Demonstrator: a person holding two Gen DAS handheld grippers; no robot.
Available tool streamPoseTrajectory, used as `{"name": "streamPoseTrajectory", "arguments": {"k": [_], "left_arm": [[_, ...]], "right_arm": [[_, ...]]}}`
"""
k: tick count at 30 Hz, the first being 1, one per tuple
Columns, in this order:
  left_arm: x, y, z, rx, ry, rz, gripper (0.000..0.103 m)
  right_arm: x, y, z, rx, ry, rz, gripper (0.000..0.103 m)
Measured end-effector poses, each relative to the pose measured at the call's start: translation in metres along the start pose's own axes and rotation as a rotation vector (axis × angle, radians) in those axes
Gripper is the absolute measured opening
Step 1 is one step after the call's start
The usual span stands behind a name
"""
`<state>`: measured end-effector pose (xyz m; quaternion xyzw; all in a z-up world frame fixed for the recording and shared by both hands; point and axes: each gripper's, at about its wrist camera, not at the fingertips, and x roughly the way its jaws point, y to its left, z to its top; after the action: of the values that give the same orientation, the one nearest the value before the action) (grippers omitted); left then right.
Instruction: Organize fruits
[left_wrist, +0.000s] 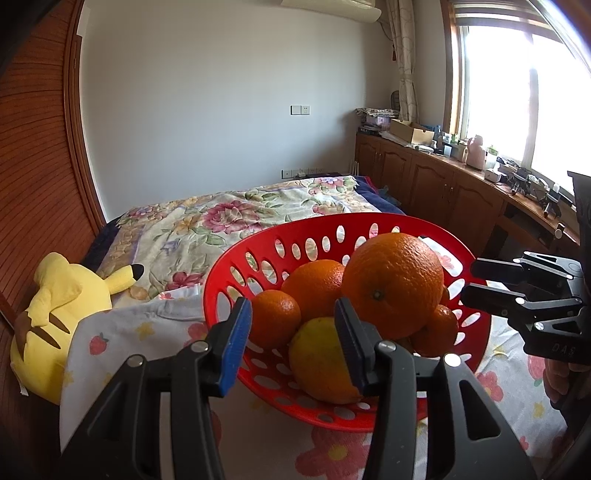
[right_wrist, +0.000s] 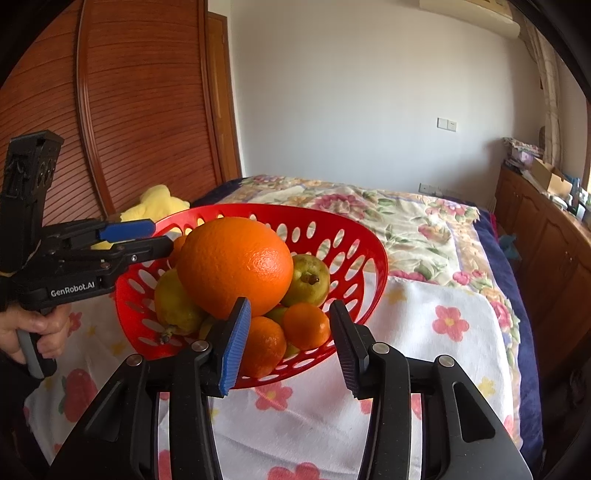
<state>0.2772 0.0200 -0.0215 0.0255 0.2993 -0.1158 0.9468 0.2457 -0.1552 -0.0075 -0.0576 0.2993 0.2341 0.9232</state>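
Both hand-held grippers, left (left_wrist: 291, 343) and right (right_wrist: 290, 347), gape empty beside the red basket (left_wrist: 236, 266) piled with oranges (left_wrist: 393, 284)

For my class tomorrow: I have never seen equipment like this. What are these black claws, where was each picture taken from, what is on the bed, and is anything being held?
There is no robot here. A person holds a hand tool in each hand, each with two jaws and a camera looking forward along them.

The left wrist view shows the left gripper at the bottom, with the right gripper at the right edge. The right wrist view is from the other side, over that tool's jaws.

On the flowered cloth stands a red basket with holes in its wall. It holds a large orange on top, smaller oranges, and yellow-green fruit. A yellow plush toy lies beside it.

Nothing is held: both pairs of jaws stand open at the basket.
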Motion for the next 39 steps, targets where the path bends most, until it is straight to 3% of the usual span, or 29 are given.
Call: {"name": "streamPoseTrajectory", "arguments": {"k": [21, 28, 34, 39], "left_arm": [[-0.065, -0.031, -0.025, 0.005, -0.052, 0.002, 0.059], [-0.092, -0.039, -0.030, 0.004, -0.096, 0.028, 0.070], [-0.115, -0.043, -0.032, 0.018, -0.131, 0.063, 0.074], [-0.140, -0.045, -0.031, -0.003, -0.187, 0.062, 0.093]], "right_arm": [[-0.039, 0.022, -0.024, 0.078, -0.053, -0.023, 0.048], [-0.065, 0.027, -0.024, 0.091, -0.095, -0.050, 0.054], [-0.090, 0.033, -0.025, 0.092, -0.138, -0.067, 0.063], [-0.115, 0.040, -0.025, 0.088, -0.179, -0.086, 0.075]]}}
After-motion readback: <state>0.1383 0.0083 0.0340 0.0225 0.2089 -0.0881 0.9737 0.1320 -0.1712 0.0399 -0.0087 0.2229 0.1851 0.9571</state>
